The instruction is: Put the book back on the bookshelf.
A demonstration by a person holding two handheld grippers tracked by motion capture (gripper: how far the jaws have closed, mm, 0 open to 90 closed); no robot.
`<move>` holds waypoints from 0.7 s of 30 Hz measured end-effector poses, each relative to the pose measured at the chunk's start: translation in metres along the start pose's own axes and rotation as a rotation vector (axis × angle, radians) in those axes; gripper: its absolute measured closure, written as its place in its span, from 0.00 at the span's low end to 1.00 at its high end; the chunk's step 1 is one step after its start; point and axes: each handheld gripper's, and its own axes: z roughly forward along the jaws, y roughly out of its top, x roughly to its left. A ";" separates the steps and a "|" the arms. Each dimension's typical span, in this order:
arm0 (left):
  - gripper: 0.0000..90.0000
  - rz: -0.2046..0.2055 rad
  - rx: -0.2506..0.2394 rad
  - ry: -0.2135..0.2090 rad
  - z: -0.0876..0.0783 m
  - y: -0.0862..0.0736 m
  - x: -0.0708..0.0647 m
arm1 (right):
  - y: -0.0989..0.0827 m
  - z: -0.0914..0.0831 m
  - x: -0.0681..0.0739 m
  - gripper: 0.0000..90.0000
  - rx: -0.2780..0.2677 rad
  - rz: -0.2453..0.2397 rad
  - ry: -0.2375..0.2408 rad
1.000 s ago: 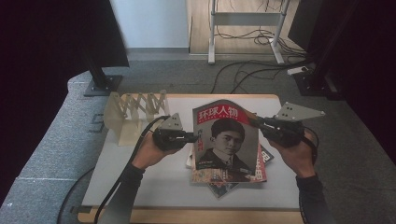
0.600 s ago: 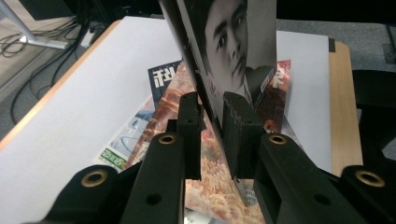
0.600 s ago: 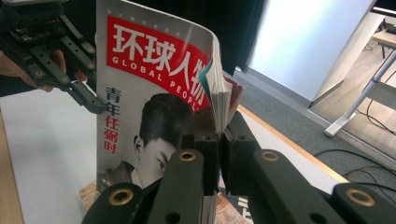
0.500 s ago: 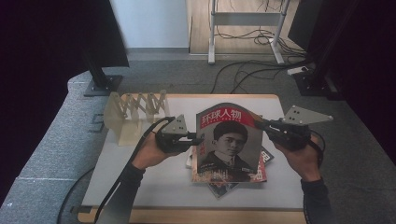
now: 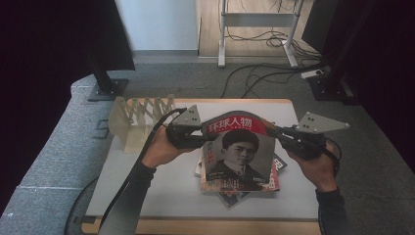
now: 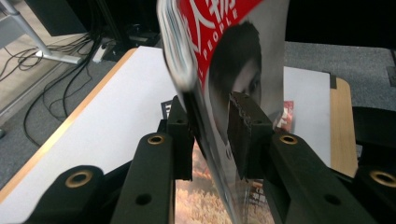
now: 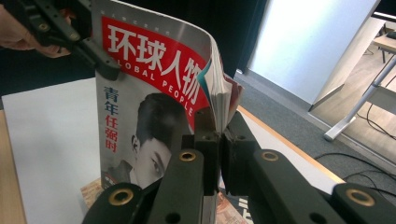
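- Magazine: raised off the desk and held nearly upright between the two grippers, cover toward the person, above a small pile of other magazines lying flat near the desk's front middle.
- Right gripper: its fingers are pressed together on the magazine's right edge, pinching the pages firmly; the right gripper view shows the bundle fanning out just above the grip.
- Left gripper: at the magazine's left edge. Its fingers have just been opening; in the left gripper view the edge is between them, one finger against the back of the magazine, the other standing a little off the cover, so this grip looks released or nearly so.
- Progress, as I judge it: the lift from the pile is done, and the magazine seems to be passing to the right gripper alone.
- Rack: a pale slotted stand at the desk's far left, empty, well apart from the magazine. It is the likely goal; carrying the magazine there and slotting it in is left.
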 end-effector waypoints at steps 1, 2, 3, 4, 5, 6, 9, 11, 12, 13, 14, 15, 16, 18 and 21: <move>0.79 -0.004 -0.001 0.004 0.001 0.002 0.001 | 0.000 0.000 0.000 0.94 0.000 0.000 0.000; 0.79 -0.006 0.001 0.005 0.002 0.003 0.001 | 0.000 -0.001 0.000 0.94 0.000 0.000 0.002; 0.80 -0.004 0.006 0.010 0.003 0.005 0.001 | -0.001 -0.001 0.000 0.94 0.000 0.000 0.004; 0.82 -0.003 0.010 0.016 0.003 0.006 0.001 | -0.001 -0.001 0.000 0.94 0.001 -0.001 0.003; 0.85 -0.001 0.012 0.020 0.004 0.007 0.001 | -0.001 -0.001 -0.001 0.94 0.001 -0.001 0.002; 0.89 -0.003 0.016 0.019 0.003 0.008 0.001 | -0.002 -0.002 -0.001 0.94 0.000 0.000 0.001; 0.92 -0.016 0.024 0.001 0.002 0.008 0.003 | -0.004 -0.003 -0.003 0.94 0.001 0.010 0.000; 0.94 -0.035 0.021 -0.026 0.001 0.007 0.005 | -0.005 -0.004 -0.005 0.93 0.005 0.020 0.003; 0.94 -0.035 0.021 -0.031 0.001 0.007 0.005 | -0.006 -0.004 -0.006 0.92 0.008 0.025 0.003; 0.94 -0.031 0.022 -0.032 0.000 0.007 0.004 | -0.006 -0.005 -0.006 0.92 0.011 0.027 0.002; 0.94 -0.029 0.021 -0.031 0.000 0.007 0.004 | -0.007 -0.005 -0.007 0.90 0.016 0.034 0.001; 0.94 -0.032 0.020 -0.036 0.000 0.007 0.004 | -0.007 -0.005 -0.008 0.89 0.024 0.039 0.001; 0.95 -0.038 0.019 -0.050 0.000 0.007 0.004 | -0.008 -0.005 -0.009 0.88 0.032 0.044 -0.005; 0.96 -0.047 0.018 -0.071 -0.001 0.006 0.005 | -0.013 -0.006 -0.011 0.82 0.044 0.064 -0.006; 0.96 -0.049 0.020 -0.069 -0.002 0.006 0.006 | -0.023 -0.006 -0.014 0.74 0.069 0.093 -0.026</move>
